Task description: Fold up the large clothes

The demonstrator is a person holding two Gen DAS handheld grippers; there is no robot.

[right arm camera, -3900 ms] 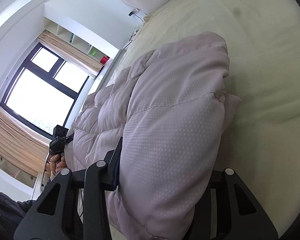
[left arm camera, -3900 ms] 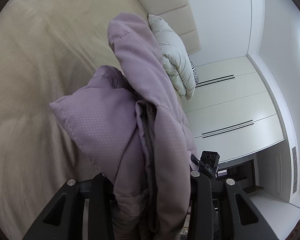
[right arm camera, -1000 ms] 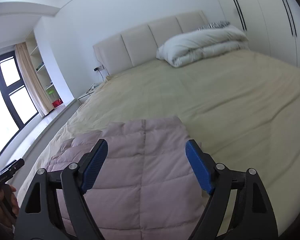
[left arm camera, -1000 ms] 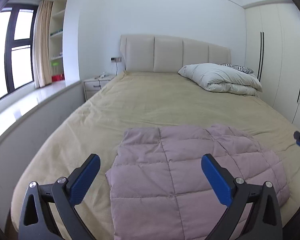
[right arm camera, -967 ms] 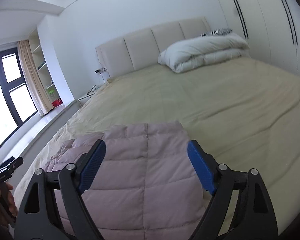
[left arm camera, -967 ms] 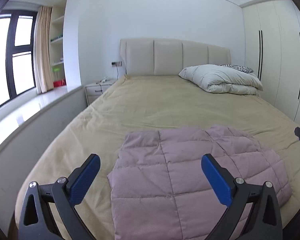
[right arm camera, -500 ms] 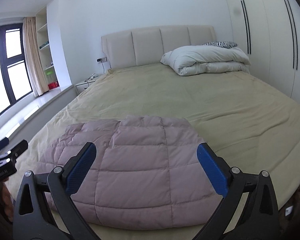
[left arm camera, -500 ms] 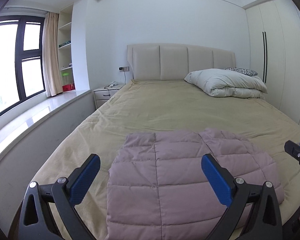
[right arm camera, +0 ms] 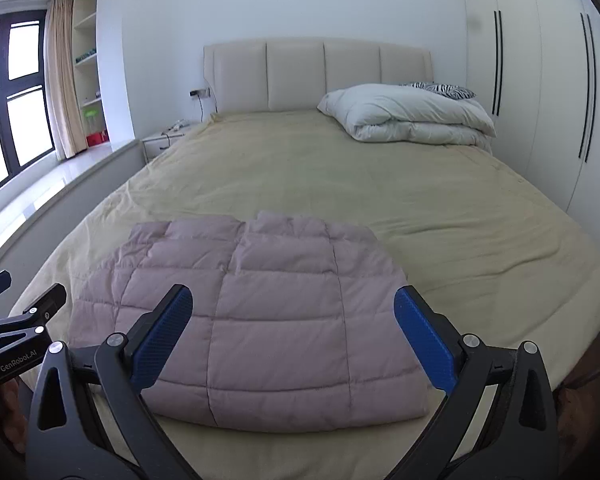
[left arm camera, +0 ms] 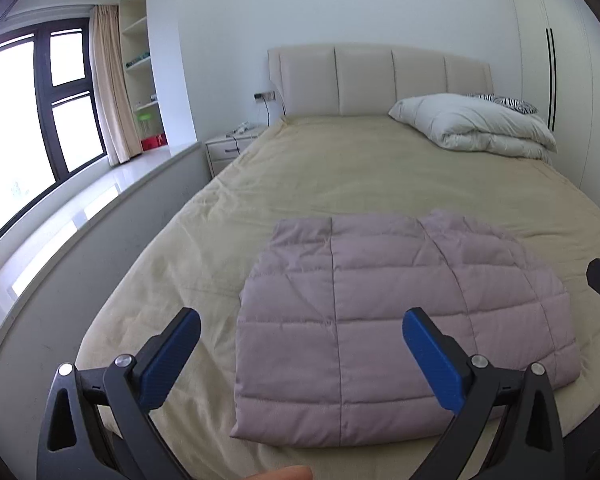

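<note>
A lilac quilted puffer jacket (left arm camera: 396, 320) lies folded into a flat rectangle near the foot of the bed (left arm camera: 380, 176); it also shows in the right wrist view (right arm camera: 260, 312). My left gripper (left arm camera: 300, 352) is open and empty, held back from the jacket above the bed's foot edge. My right gripper (right arm camera: 292, 332) is open and empty, likewise held back from the jacket. The left gripper's body (right arm camera: 16, 344) shows at the left edge of the right wrist view.
A folded white duvet (left arm camera: 476, 128) and a zebra-print pillow (left arm camera: 504, 100) lie by the padded headboard (left arm camera: 380, 80). A nightstand (left arm camera: 232, 148), a window ledge (left arm camera: 80, 216) and a window are on the left. White wardrobes (right arm camera: 540, 80) stand on the right.
Both grippers have let go of the jacket, opened and pulled back and up from the bed. The jacket now lies folded flat; the views have levelled out.
</note>
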